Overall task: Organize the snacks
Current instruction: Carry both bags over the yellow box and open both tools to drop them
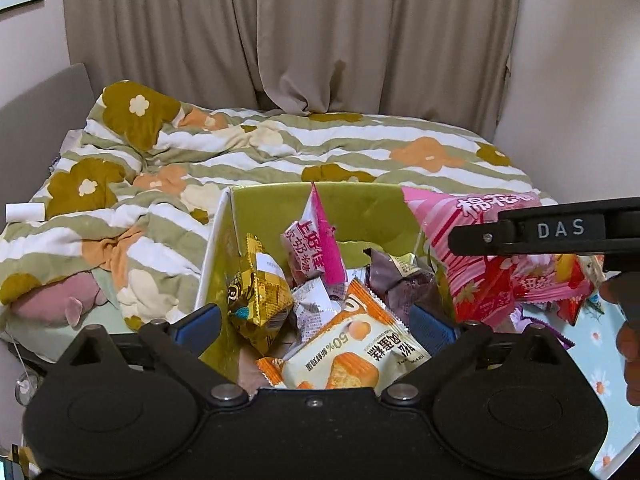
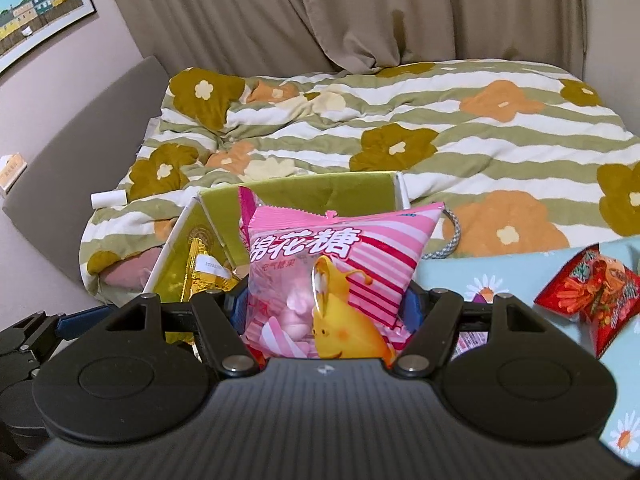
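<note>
A green-lined open box [image 1: 360, 204] holds several snack packets: a white-and-orange cake packet [image 1: 352, 348], a gold packet [image 1: 260, 292], a pink-and-white packet [image 1: 312, 248] and a dark purple one [image 1: 396, 280]. My left gripper [image 1: 316, 320] is open and empty over the box's near side. My right gripper [image 2: 324, 308] is shut on a pink striped marshmallow bag [image 2: 340, 256], held at the box's right edge; the bag also shows in the left wrist view [image 1: 476, 256] under the right gripper's black finger [image 1: 540, 236]. The box also shows in the right wrist view [image 2: 304, 196].
The box stands on a light blue flowered cloth [image 2: 472, 284] with a red snack packet [image 2: 600, 296] to the right. Behind is a bed with a striped flowered duvet [image 1: 280, 148], beige curtains [image 1: 280, 32] and a grey headboard [image 2: 88, 152].
</note>
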`<action>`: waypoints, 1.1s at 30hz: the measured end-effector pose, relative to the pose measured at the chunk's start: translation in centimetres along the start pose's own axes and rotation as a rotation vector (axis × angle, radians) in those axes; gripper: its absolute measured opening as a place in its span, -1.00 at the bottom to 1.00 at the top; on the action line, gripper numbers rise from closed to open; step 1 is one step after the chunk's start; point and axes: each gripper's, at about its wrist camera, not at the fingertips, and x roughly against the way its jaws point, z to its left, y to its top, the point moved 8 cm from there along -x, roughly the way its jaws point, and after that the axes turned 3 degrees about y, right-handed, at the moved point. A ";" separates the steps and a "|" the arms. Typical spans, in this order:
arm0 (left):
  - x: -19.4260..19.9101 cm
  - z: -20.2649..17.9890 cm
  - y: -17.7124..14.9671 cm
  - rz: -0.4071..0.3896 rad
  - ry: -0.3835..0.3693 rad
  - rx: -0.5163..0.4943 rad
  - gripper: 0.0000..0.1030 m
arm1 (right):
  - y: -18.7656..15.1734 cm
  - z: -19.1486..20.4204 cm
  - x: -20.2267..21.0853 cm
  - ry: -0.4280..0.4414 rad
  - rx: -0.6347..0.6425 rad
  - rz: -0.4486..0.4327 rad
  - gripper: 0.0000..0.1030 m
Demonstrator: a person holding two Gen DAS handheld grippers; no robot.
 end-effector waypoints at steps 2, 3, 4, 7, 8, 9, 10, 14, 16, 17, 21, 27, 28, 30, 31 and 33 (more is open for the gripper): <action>0.1 0.2 0.2 -0.001 0.012 0.000 0.97 | 0.4 0.4 -0.2 0.013 0.017 -0.002 0.63; 0.2 0.4 0.3 -0.001 0.017 0.001 0.97 | 0.5 0.7 -0.3 0.019 0.026 -0.004 0.64; 0.3 0.6 0.4 -0.003 0.021 0.004 0.97 | 0.8 0.9 -0.4 0.023 0.036 -0.008 0.64; 0.5 1.1 0.7 -0.007 0.036 0.008 0.97 | 1.7 1.9 -0.9 0.042 0.069 -0.023 0.68; 0.5 1.3 0.8 -0.008 0.045 0.010 0.97 | 2.0 2.2 -1.2 0.054 0.079 -0.027 0.77; 0.5 1.6 0.8 -0.009 0.054 0.015 0.97 | 2.2 2.5 -1.4 0.064 0.086 -0.032 0.97; 0.5 1.8 0.8 -0.008 0.059 0.023 0.97 | 2.4 2.7 -1.6 0.070 0.091 -0.043 1.00; 0.5 2.2 0.2 0.005 0.063 0.053 0.97 | 2.1 2.9 -2.0 0.088 0.090 -0.063 1.00; 0.5 2.2 -0.1 0.017 0.061 0.057 0.97 | 1.6 2.8 -1.9 0.096 0.089 -0.072 1.00; 0.4 2.2 -0.3 0.022 0.059 0.058 0.97 | 1.3 2.7 -1.9 0.093 0.090 -0.073 1.00; 0.8 1.9 -0.5 0.022 0.052 0.058 0.97 | 0.7 2.6 -1.5 0.106 0.089 -0.075 1.00; 1.8 1.2 -0.1 0.005 0.028 0.051 0.97 | 0.2 2.5 -0.3 0.124 0.066 -0.053 1.00; 2.0 1.1 0.1 0.001 0.021 0.046 0.97 | 0.3 2.5 0.0 0.121 0.064 -0.056 1.00; 2.4 0.6 0.4 -0.005 0.010 0.034 0.97 | 0.3 2.4 0.9 0.112 0.069 -0.061 1.00; 2.5 0.2 0.5 -0.007 0.004 0.028 0.97 | 0.3 2.4 1.4 0.105 0.073 -0.064 1.00; 2.9 -0.5 0.7 -0.014 -0.011 0.016 0.97 | 0.4 2.0 2.5 0.083 0.073 -0.074 1.00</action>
